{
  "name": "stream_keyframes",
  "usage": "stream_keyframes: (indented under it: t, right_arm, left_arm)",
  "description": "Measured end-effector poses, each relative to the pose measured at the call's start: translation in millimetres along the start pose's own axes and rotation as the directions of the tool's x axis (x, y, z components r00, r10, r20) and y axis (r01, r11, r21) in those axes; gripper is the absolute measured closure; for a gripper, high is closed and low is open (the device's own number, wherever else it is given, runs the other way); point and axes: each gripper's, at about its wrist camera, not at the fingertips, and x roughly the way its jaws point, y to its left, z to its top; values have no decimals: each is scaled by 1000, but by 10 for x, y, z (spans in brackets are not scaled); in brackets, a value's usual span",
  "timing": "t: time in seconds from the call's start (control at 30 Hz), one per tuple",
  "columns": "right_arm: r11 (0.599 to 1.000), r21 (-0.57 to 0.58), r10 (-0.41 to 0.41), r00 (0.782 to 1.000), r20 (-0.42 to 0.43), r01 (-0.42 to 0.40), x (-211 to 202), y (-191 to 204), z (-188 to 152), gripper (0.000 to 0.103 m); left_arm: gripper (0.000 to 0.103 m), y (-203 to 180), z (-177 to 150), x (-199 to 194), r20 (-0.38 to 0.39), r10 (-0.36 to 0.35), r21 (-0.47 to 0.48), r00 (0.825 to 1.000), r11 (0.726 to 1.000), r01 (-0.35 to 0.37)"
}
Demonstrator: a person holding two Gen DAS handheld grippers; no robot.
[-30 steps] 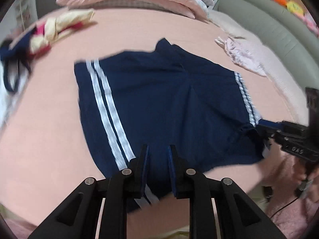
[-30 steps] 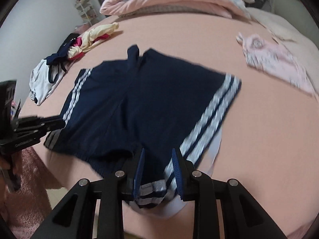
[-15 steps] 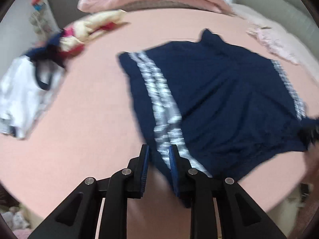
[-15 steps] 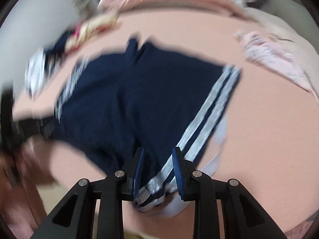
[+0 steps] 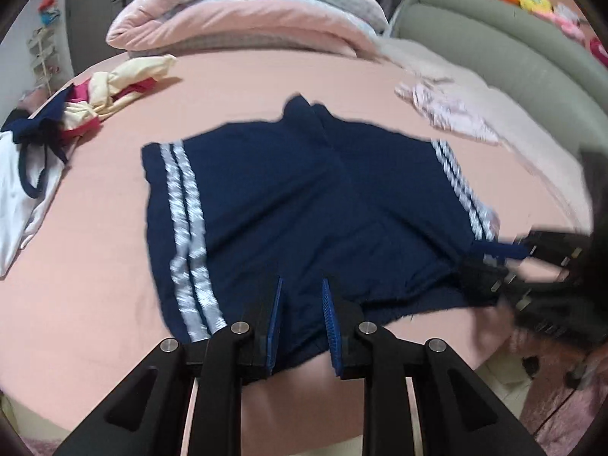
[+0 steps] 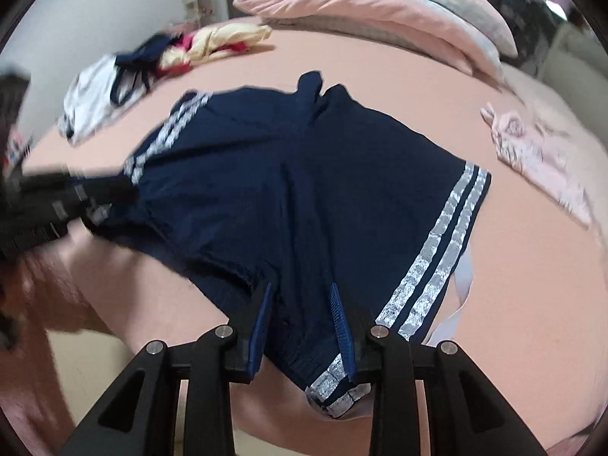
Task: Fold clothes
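Two grippers at shorts' [image 5: 304, 205] waistband, frame bottom: left gripper [image 5: 302, 317] fingers apart, no pinch; right gripper [image 6: 300, 326] opening, waistband corner betw. fingers; stripes run up-frame.

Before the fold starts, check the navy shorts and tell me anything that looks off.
The navy shorts lie spread on the pink bed, but white lining pokes out from under the striped right edge near the waistband. The far hems are uneven too: a flap sticks up at the crotch. Nothing looks torn.
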Motion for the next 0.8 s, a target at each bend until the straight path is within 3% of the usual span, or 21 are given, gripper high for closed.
stream_keyframes:
  t: [0.03,0.1,0.17,0.33,0.47,0.5,0.6,0.7,0.73,0.8]
  right_arm:
    - [1000,6,11,1000,6,-11,-18,-18,11,72]
    - [1000,-13,-20,997,-68,19,92,-65,-63,71]
    - [999,-12,-38,992,-118,37,150,-135,-117,69]
    - [994,106,-8,999,-32,12,-90,-368,-80,68]
    - [993,109,48,997,57,-54,-207,-313,-37,68]
    - [994,87,65,997,40,-69,-172,-241,-38,68]
    - [1000,-4,-3,995,-104,3,66,-77,-173,66]
    - [998,67,11,994,-109,-3,-47,-190,-199,65]
    - [996,94,0,995,-103,10,-93,-240,-211,65]
    - [972,233,21,995,-96,2,-172,-426,-288,65]
  left_arm:
    - [83,3,-18,65,-25,21,13,999,1000,-20]
    - [83,22,-54,174,-63,59,39,996,998,-57]
    - [82,89,-67,184,-58,70,40,996,997,-68]
    - [80,236,-84,180,-50,133,0,990,991,-134]
    - [80,234,-88,80,-7,96,-16,995,995,-96]
    - [80,217,-93,81,-14,89,-6,996,996,-89]
    - [79,235,-155,151,-78,81,-1,994,997,-82]
    - [80,430,-177,-32,-39,0,-114,999,993,-5]
    - [80,562,-178,-160,24,-70,-193,997,978,73]
    - [78,860,-190,-354,140,-175,-342,975,915,214]
